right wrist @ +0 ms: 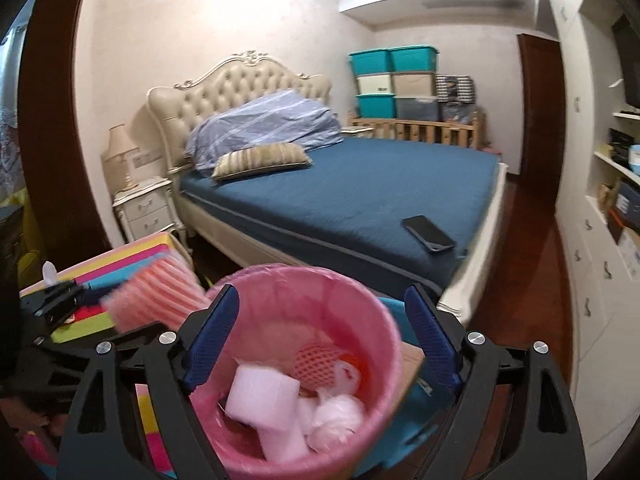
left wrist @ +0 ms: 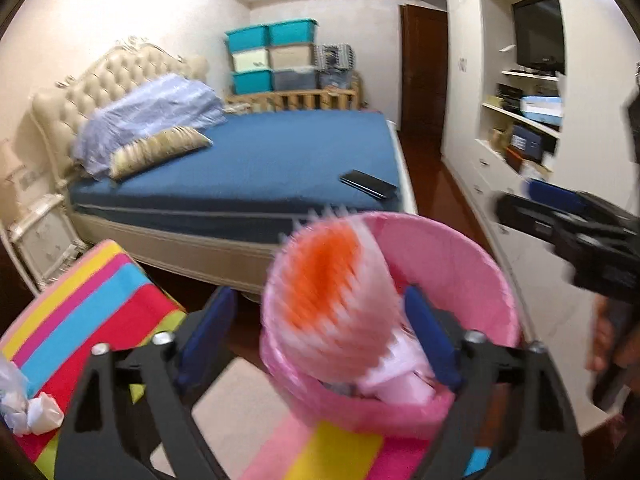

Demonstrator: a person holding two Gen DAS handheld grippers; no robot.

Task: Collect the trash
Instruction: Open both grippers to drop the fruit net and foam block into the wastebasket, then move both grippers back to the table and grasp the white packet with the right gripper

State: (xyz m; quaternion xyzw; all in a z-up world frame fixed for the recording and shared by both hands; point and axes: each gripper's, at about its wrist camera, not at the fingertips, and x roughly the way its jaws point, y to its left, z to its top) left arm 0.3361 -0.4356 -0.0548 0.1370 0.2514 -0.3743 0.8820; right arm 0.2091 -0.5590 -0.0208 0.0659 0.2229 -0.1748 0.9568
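Observation:
A pink bin [left wrist: 460, 248] with a pink liner stands just ahead of my left gripper [left wrist: 318, 296], which is open. A blurred orange-and-white foam net [left wrist: 332, 292] sits between its fingers above the bin's near rim, with a gap on the left side. In the right wrist view my right gripper [right wrist: 322, 292] is open over the same bin [right wrist: 280, 276], nothing between its pads. Inside lie a white foam roll [right wrist: 260, 400], a pale ball [right wrist: 340, 412] and an orange net [right wrist: 316, 360]. The foam net [right wrist: 156, 300] shows at the left there. Crumpled paper [left wrist: 36, 412] lies on a striped mat [left wrist: 80, 300].
A bed with a blue cover [right wrist: 360, 192] fills the room behind the bin, with a black phone [right wrist: 428, 232] near its corner. A nightstand [right wrist: 148, 208] stands left of it, white cabinets [right wrist: 592, 260] run along the right. My right gripper [left wrist: 516, 204] reaches in at the right edge.

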